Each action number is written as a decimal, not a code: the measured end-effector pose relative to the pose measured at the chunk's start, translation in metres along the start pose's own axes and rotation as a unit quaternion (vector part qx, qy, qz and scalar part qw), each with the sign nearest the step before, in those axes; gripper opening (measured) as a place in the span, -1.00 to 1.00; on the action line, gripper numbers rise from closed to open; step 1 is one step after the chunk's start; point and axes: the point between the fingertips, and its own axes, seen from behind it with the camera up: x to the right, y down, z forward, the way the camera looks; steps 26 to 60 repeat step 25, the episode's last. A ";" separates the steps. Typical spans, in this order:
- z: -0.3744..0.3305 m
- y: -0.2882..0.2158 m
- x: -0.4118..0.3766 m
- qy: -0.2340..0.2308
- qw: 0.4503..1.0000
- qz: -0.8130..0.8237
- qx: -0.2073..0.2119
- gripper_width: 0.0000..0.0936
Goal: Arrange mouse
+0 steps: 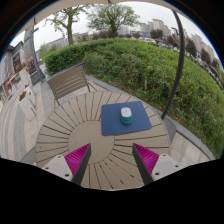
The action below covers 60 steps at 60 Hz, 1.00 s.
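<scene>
While the gripper [110, 160] hovers low over the round wooden slatted counter [70, 125], its fingers (pink pads showing) are spread wide apart and hold nothing. Beyond them, the small teal-and-white mouse [126, 115] sits on a dark blue square mat [124, 121], well apart from the fingers.

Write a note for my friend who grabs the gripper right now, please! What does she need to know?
Gripper: open, holding nothing, over the near side of the round wooden table.
Mouse: a pale one, sitting on the dark blue mouse pad, ahead of the fingers and apart from them.
Done: I cannot tell whether the mouse has been arranged yet; it is on the pad.
Left: if its position needs fixing, move forward, close on the mouse and set it where it belongs.
Nearby: a wooden bench and a green hedge beyond the table.
</scene>
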 end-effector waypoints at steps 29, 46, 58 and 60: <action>-0.050 0.055 -0.015 0.050 0.999 0.000 -0.014 0.82; -0.050 0.055 -0.015 0.050 0.999 0.000 -0.014 0.82; -0.050 0.055 -0.015 0.050 0.999 0.000 -0.014 0.82; -0.050 0.055 -0.015 0.050 0.999 0.000 -0.014 0.82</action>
